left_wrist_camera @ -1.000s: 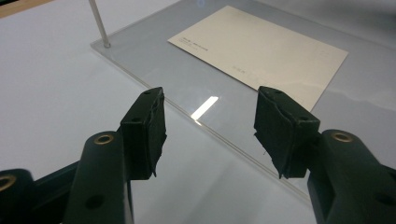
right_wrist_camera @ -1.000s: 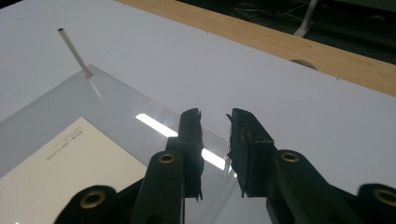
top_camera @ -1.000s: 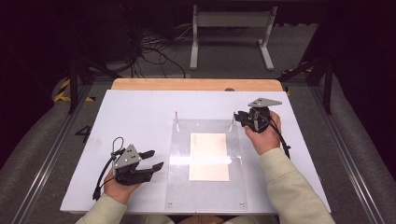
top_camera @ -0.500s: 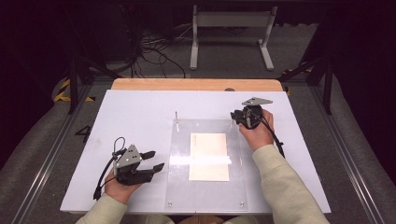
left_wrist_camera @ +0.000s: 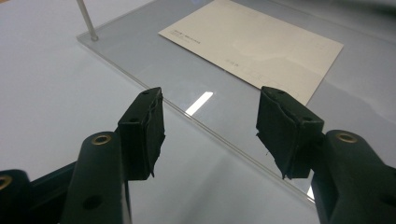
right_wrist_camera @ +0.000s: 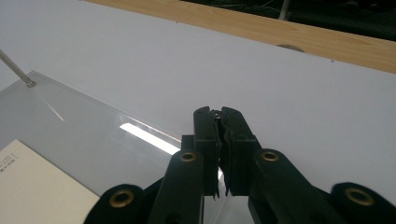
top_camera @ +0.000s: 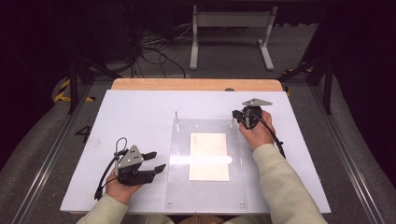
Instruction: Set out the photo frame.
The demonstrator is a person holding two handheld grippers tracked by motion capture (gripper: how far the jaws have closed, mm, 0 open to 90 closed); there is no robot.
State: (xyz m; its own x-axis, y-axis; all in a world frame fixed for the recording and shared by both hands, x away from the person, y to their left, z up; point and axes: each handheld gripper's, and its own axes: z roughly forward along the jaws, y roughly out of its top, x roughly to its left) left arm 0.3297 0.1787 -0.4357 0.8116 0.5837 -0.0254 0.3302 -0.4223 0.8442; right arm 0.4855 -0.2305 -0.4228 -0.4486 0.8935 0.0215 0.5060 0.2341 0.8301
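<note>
While my left gripper (top_camera: 156, 161) rested spread beside the clear plate (top_camera: 180, 186), my right gripper (right_wrist_camera: 218, 114) pinched its far-right upright pin (right_wrist_camera: 216, 113). That pin stood vertical.
</note>
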